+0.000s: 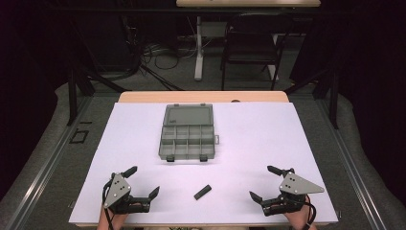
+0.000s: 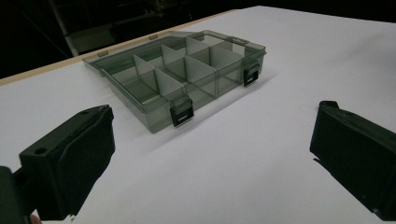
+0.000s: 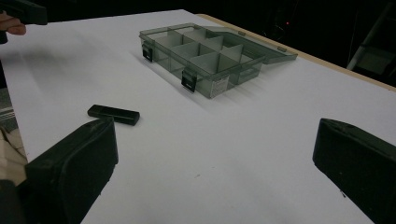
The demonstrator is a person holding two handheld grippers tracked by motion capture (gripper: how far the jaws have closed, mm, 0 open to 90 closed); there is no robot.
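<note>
A clear grey compartment box lies open in the middle of the white table top, its lid folded back and its compartments empty. A small flat black bar lies on the white surface near the front edge, between the two grippers. My left gripper rests at the front left, open, nothing between its jaws. At the front right my right gripper also stands open and holds nothing. Both are well short of the box.
The white sheet covers a wooden table. Behind it stand a black chair, a white table leg and cables on the floor. Dark frame rails run down both sides.
</note>
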